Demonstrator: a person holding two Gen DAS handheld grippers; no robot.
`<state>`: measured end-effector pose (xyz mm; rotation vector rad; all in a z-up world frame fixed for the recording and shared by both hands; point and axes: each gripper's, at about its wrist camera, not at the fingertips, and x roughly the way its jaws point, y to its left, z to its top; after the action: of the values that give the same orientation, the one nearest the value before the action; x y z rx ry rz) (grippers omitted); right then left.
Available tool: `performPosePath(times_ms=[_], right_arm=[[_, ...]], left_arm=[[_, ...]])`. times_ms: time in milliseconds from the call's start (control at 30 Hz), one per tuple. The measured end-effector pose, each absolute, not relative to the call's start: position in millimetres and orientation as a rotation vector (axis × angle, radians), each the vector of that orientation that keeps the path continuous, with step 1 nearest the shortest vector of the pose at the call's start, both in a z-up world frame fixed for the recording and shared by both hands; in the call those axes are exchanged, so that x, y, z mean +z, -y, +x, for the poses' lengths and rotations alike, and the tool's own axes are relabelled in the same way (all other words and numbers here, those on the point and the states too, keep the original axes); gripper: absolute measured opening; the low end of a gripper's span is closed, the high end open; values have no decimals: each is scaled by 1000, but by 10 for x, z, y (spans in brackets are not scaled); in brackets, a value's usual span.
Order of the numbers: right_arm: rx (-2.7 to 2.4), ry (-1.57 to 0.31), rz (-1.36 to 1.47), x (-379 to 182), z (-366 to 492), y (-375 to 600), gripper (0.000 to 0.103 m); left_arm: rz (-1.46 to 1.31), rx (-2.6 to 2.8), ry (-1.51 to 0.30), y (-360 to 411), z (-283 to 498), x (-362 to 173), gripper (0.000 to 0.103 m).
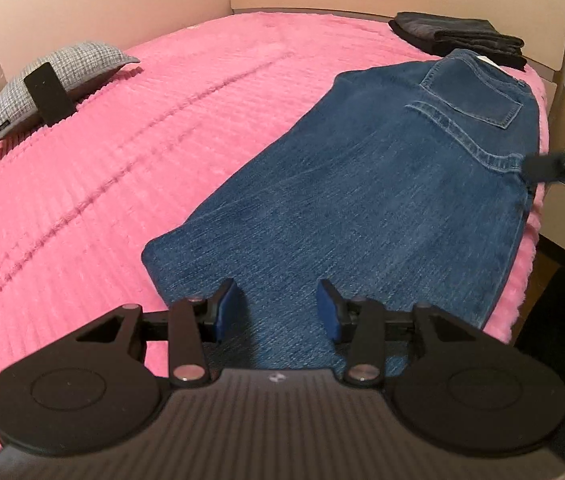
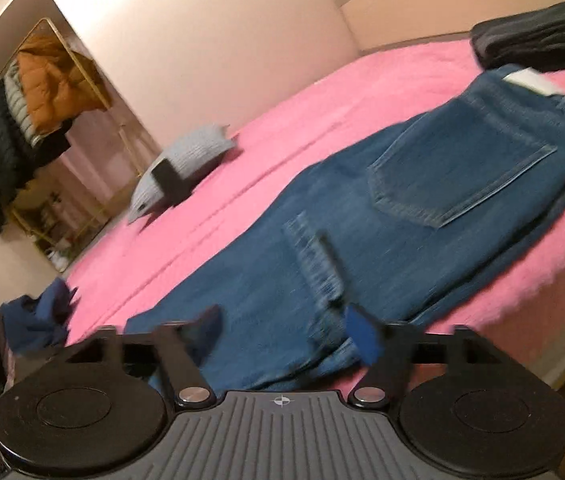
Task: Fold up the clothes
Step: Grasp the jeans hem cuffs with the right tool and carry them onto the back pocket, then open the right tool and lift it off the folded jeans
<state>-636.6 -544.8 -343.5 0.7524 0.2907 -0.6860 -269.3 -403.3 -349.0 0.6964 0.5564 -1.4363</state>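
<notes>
Pink ribbed bedspread (image 1: 130,128) is covering the bed and carrying a pair of blue jeans (image 1: 362,184), folded lengthwise with the back pocket facing up. From the left wrist view, the jeans are lying with their long axis running away from the left gripper (image 1: 278,312), waistband at the far end near a stack of dark folded clothes (image 1: 458,38), leg end directly beneath the fingers. Those blue-padded fingers are standing partly apart over the denim, pinching nothing. At the right edge, beside the seat of the jeans, the tip of the right gripper (image 1: 550,168) is showing. From the right wrist view, which is blurred, the right gripper (image 2: 282,332) is sitting at the near side edge of the jeans (image 2: 422,216), its fingers spread wide and released, with a little denim bunching between them but not pinched. Judging by this, the left hand is nearer the leg end, the end likeliest to be carried up toward the waistband.
</notes>
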Motion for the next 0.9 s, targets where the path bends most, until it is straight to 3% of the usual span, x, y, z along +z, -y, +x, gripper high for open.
performPosePath(times_ms=[167, 333, 400, 433, 467, 500, 767, 900], right_arm=[[-592, -457, 811, -3524, -6187, 5882, 76], [-553, -589, 862, -3605, -6127, 6041, 65], [-543, -571, 926, -3635, -6159, 6082, 53], [-538, -559, 965, -3653, -6175, 6107, 52], [-539, -557, 983, -3664, -6175, 6134, 45], [-547, -565, 985, -3670, -6162, 6161, 31], [-472, -500, 836, -3299, -6116, 6231, 24], [-494, -616, 807, -3628, -6039, 6276, 21]], left_arm=[[690, -1427, -535, 3987, -2725, -3486, 41], [713, -1437, -469, 3878, -2824, -3438, 38], [708, -1472, -431, 3797, -2883, -3424, 38], [706, -1489, -424, 3763, -2913, -3436, 38], [704, -1505, -419, 3731, -2943, -3453, 38], [703, -1521, -414, 3698, -2972, -3470, 38], [649, -1535, -399, 3614, -3034, -3485, 37], [667, -1525, -415, 3661, -3051, -3515, 38]])
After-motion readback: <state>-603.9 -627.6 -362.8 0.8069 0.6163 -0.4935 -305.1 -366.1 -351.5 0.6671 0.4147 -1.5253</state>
